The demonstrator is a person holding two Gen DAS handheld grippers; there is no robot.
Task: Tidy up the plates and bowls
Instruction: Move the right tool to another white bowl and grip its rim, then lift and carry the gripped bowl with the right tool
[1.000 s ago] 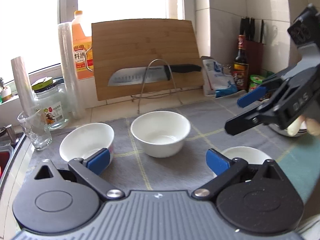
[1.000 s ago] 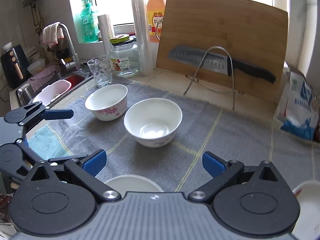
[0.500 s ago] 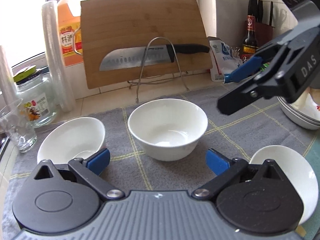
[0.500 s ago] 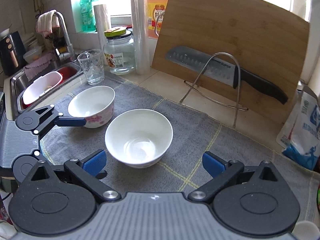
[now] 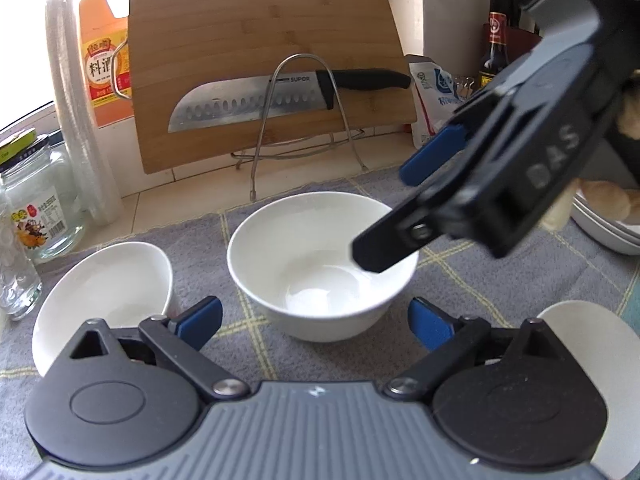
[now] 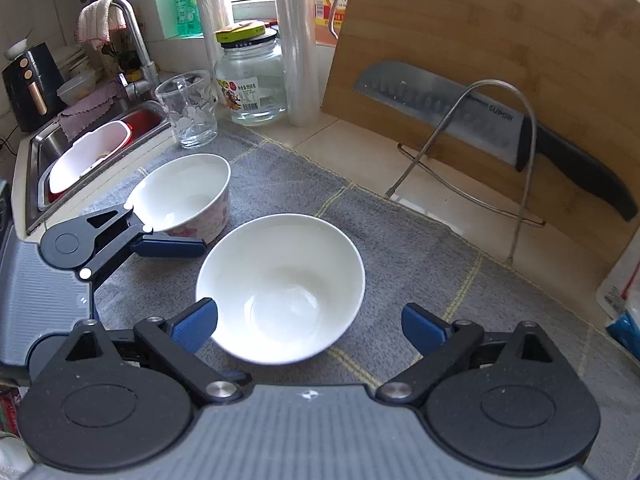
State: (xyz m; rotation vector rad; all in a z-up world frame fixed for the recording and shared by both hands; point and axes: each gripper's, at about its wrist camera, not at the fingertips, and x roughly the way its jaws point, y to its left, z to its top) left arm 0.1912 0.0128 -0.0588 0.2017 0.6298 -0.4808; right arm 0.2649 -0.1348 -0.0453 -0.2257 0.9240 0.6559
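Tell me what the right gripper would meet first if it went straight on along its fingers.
Most likely the plain white bowl, which lies between and just ahead of the right gripper; its open fingers have just been closing. Depth is unclear.

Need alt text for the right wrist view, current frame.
A plain white bowl sits on a grey cloth between the open right tongs, whose blue pads do not touch it. The left tongs reach in from the left beside a floral bowl. Behind stand a glass, a jar and a cutting board with a knife.
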